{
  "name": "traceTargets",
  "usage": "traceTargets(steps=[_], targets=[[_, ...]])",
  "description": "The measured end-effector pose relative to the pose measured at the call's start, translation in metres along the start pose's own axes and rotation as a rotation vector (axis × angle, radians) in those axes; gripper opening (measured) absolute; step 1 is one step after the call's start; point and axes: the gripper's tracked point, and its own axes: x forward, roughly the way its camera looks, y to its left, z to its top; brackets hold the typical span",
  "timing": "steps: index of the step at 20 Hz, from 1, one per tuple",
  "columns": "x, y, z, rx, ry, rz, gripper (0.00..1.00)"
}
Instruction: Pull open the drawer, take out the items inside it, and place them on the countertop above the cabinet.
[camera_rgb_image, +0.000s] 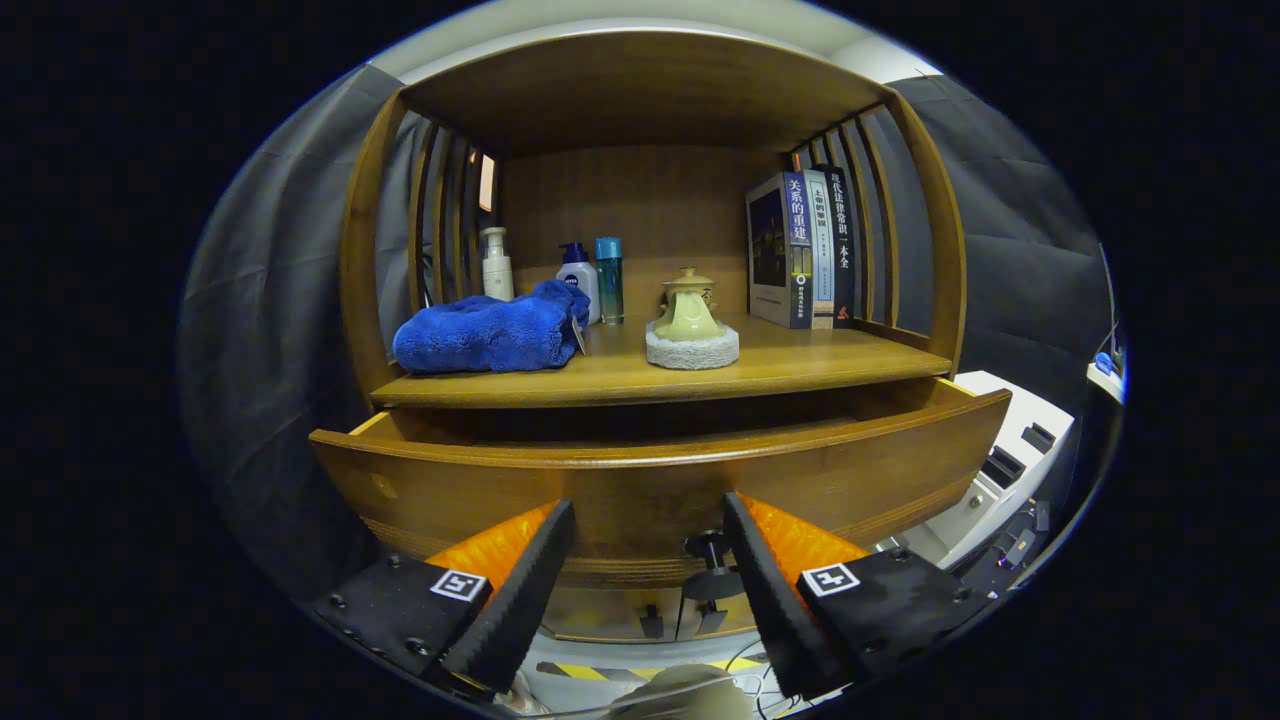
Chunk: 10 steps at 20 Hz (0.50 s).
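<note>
The wooden drawer stands pulled out a short way below the countertop; its inside is dark and hidden from this angle. My gripper is open right in front of the drawer's front panel, nothing between its fingers. A small dark knob shows just inside the right finger, low on the cabinet front. On the countertop lie a blue towel at the left and a yellowish teapot on a round grey pad near the middle.
At the back of the countertop stand a cream pump bottle, a white-and-blue bottle and a teal bottle. Several books stand upright at the right. White equipment sits right of the cabinet. Slatted sides and a top board enclose the shelf.
</note>
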Motion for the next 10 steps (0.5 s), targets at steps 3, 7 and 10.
traceTargets(steps=[3,7,10], targets=[[0.015,-0.001,0.005,-0.004,0.003,0.001,0.99],[0.032,-0.001,0.010,-0.005,0.003,0.001,0.99],[0.041,-0.001,0.012,-0.005,0.005,0.001,0.99]])
